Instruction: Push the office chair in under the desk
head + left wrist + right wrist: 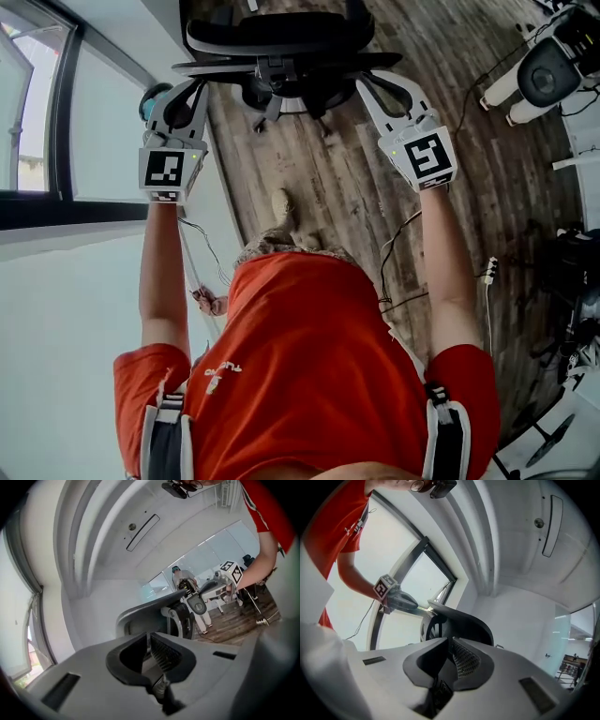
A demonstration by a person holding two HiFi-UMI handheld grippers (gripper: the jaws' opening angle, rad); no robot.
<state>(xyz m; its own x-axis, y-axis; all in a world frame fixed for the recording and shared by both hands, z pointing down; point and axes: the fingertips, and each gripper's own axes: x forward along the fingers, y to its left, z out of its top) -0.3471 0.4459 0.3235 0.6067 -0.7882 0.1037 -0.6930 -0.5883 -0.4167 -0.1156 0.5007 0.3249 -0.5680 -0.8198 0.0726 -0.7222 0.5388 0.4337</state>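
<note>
both closed and empty: left tongs (194,87) and right tongs (374,90) either side of office chair (281,39)

Wood floor (328,187), window (37,103) w/ dark frame left, blk cable (394,253), white pwr strip (488,270), white machine (548,70) top-right.
</note>
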